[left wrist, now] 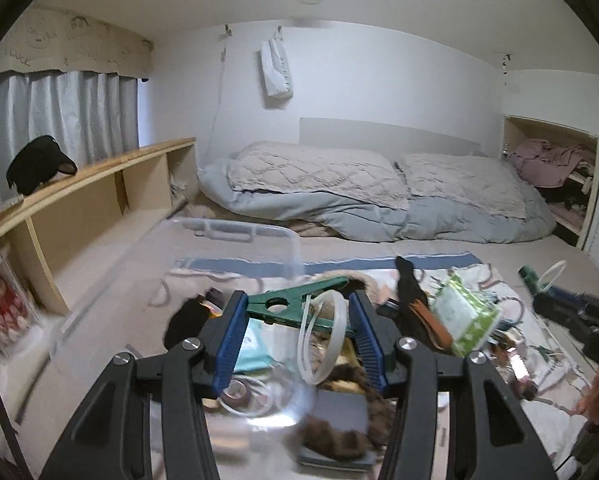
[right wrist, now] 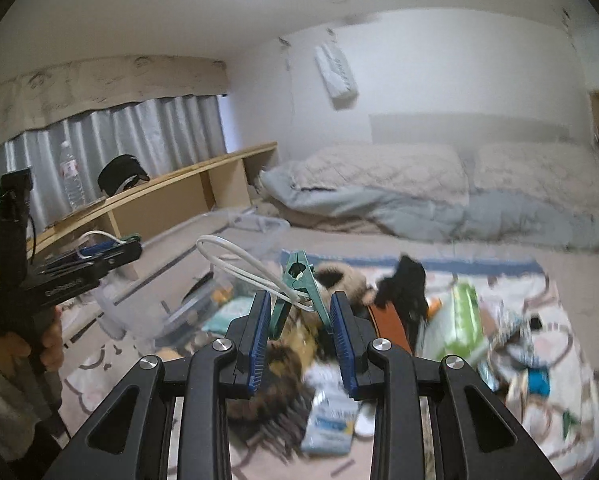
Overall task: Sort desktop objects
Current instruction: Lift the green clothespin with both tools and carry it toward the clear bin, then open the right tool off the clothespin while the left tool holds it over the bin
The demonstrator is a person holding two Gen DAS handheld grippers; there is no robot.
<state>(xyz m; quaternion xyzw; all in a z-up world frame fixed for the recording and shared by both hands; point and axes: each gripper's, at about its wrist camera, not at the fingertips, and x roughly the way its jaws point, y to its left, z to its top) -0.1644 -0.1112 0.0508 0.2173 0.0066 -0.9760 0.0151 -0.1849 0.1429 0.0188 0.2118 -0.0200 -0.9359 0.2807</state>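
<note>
- Left gripper (left wrist: 297,312), low centre of its view, clamps a green clip (left wrist: 295,306) with a white loop (left wrist: 325,340) between its pads.
- Right gripper (right wrist: 301,314) likewise grips a green clip (right wrist: 299,284) with a white loop (right wrist: 243,260).
- A hand (right wrist: 49,344) at far left holds the left gripper raised above the clutter (right wrist: 459,320).

Each tongs has its own green clip (left wrist: 299,304) with a white loop (left wrist: 327,332) threaded through it. Left view: the clip lies crosswise at centre frame between the blue pads, loop hanging down. Right view: that one (right wrist: 299,292) stands upright mid-frame, legs splayed, loop (right wrist: 239,260) sticking out to the upper left. Below, blurry, is the pile: a clear bin (left wrist: 235,248) at centre left, a green-white pack (left wrist: 463,316) at right, a black cloth (right wrist: 403,280), brown fur (left wrist: 339,436) low in frame.
</note>
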